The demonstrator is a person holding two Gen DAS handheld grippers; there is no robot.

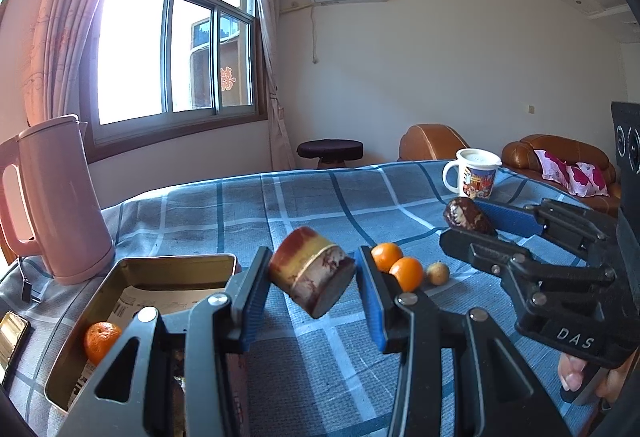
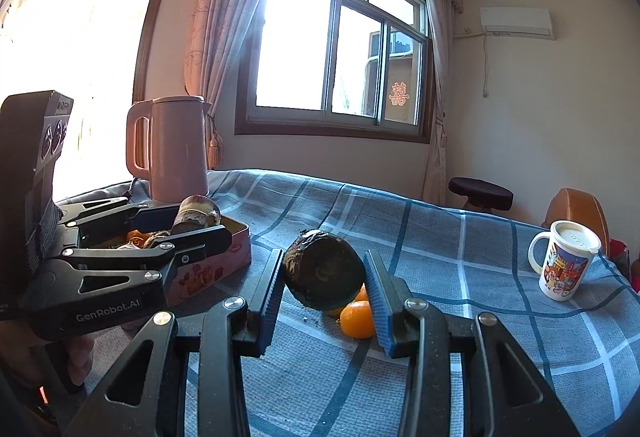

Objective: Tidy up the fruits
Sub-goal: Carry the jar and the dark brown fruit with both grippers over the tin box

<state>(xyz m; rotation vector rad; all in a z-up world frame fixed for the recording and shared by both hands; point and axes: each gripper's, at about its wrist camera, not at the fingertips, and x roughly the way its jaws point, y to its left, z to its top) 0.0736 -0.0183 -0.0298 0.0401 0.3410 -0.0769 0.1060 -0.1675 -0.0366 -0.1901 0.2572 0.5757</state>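
Note:
My left gripper is shut on a reddish-yellow cut chunk, held tilted in the air just right of an open tin box. One orange lies in that tin. My right gripper is shut on a dark brown fruit above the cloth. In the left wrist view the right gripper and its dark fruit show at the right. Two oranges and a small tan fruit lie on the cloth between the grippers. In the right wrist view the left gripper holds its chunk over the tin.
A pink kettle stands at the table's far left corner behind the tin. A printed mug with a lid stands near the far right edge. The table wears a blue checked cloth. A flat gold tin lid lies at the left edge.

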